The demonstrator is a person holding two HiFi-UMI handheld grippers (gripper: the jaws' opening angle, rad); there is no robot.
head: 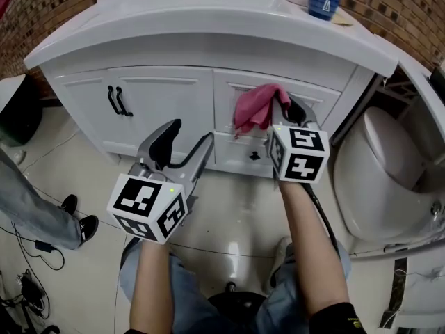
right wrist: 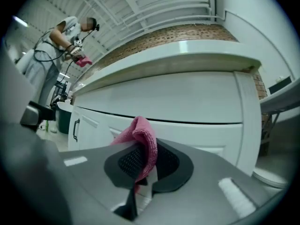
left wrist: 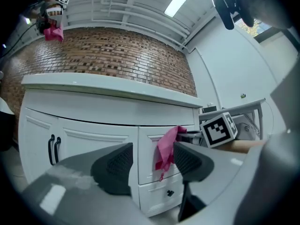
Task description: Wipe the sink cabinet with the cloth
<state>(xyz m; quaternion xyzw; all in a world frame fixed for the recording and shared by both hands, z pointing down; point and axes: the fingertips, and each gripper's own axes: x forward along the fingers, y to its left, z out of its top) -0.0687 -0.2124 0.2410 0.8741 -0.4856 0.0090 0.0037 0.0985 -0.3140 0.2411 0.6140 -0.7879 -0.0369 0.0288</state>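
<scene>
- The right gripper (head: 286, 110), a grey two-jaw tool carrying a cube of black-and-white square markers, has its jaws clamped on a pink microfibre cloth (head: 254, 106). The right gripper view shows the cloth (right wrist: 140, 144) pinched between the black ribbed pads, with a fold rising above them and a tail hanging below.
- The cloth is at the upper drawer front on the right half of the white panelled sink cabinet (head: 160, 96). In the head view it sits at 1 o'clock from centre. Whether it touches the drawer cannot be confirmed.
- The left gripper (head: 184, 145) is at 7 o'clock from the cloth and well apart from it. In the left gripper view its jaws stand wide apart with nothing held between them (left wrist: 151, 165). The cloth (left wrist: 165, 151) is seen through the gap, further off.
- A pair of black bar handles (head: 118, 101) is on the cabinet doors at 9 o'clock from the cloth. A small black knob (head: 254, 156) is on the lower drawer at 6 o'clock from it.
- A blue cup (head: 324, 0) stands on the white countertop at 1 o'clock. It bears a pale triangular mark, too small to read.
- A white toilet (head: 379, 179) stands just beside the cabinet at 3 o'clock.
- The only markings legible are the cube marker patterns, which carry no words.
- In the right gripper view, another person (right wrist: 65, 36) stands at 10 o'clock.
</scene>
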